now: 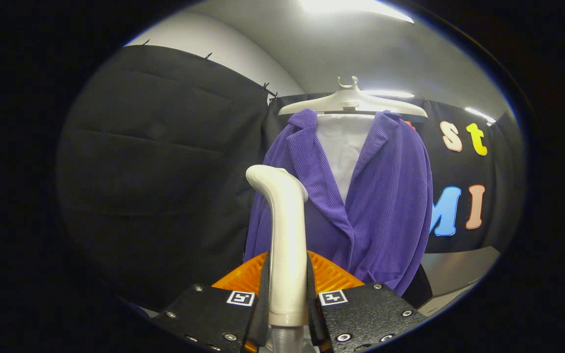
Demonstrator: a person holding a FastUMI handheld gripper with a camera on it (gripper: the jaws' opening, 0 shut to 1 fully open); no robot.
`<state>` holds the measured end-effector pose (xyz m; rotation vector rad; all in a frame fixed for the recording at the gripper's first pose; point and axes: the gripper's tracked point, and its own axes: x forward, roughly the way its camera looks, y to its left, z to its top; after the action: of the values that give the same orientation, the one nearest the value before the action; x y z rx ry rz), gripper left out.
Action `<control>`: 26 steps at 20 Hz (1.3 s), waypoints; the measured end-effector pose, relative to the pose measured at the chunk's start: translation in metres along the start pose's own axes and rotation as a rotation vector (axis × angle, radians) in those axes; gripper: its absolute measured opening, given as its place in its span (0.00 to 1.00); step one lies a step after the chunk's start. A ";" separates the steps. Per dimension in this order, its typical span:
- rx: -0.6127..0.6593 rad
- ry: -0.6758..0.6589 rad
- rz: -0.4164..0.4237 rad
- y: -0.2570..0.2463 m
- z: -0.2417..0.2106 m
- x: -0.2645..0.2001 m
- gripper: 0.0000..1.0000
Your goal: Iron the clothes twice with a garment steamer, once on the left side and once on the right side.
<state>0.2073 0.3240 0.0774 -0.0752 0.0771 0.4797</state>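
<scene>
We find the garment steamer upright between the gripper fingers, both fingers pressed against its handle, so the claw is narrowed to the handle's width and holding it. The steamer head bends toward eleven o'clock. Beyond it, from twelve to two o'clock, the purple jacket hangs over a white shirt on a pale hanger. The steamer handle overlaps the jacket's lower front in our line of sight. Black cloth wall stands at nine o'clock and behind the jacket.
</scene>
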 end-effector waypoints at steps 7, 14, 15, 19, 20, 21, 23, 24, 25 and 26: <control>-0.003 0.089 0.002 -0.006 -0.045 -0.006 0.33; -0.008 0.165 0.020 0.002 -0.088 -0.008 0.33; -0.012 0.176 0.025 0.005 -0.095 -0.008 0.33; -0.023 0.224 0.041 0.018 -0.124 -0.016 0.33; -0.027 0.234 0.043 0.020 -0.130 -0.016 0.33; -0.032 0.243 0.045 0.021 -0.135 -0.017 0.33; -0.036 0.258 0.049 0.025 -0.143 -0.019 0.33; -0.035 0.265 0.050 0.026 -0.149 -0.020 0.33; -0.033 0.276 0.048 0.027 -0.156 -0.021 0.33; -0.028 0.289 0.048 0.028 -0.162 -0.023 0.33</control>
<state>0.1650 0.3236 -0.0832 -0.1703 0.3560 0.5151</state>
